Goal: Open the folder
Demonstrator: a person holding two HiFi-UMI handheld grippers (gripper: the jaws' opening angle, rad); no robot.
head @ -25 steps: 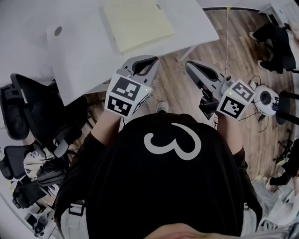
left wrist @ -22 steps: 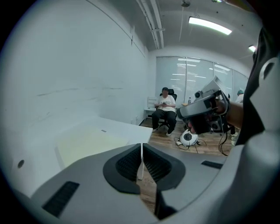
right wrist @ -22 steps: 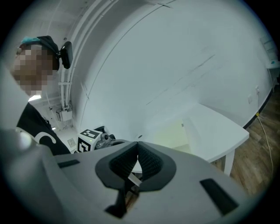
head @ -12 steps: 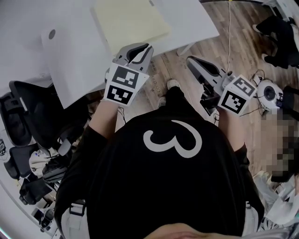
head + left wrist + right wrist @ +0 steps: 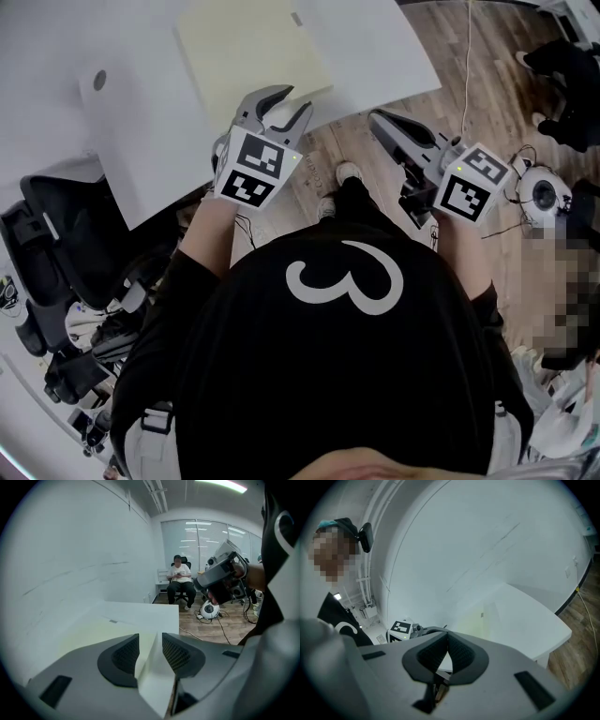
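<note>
In the head view, the left tongs stand with jaws apart, having just been opening, nothing between them, tips over the near edge of the white tabletop close to the pale yellow folder, which lies flat and closed there. The right tongs are together, held over the wood floor beside the tabletop's corner; both hands sit forward of the torso. In the left gripper view, the pads are parted, only tabletop showing in the gap, pointing downward. In the right gripper view, the pads meet at their tips, empty, aimed nearly level at the tabletop.
</note>
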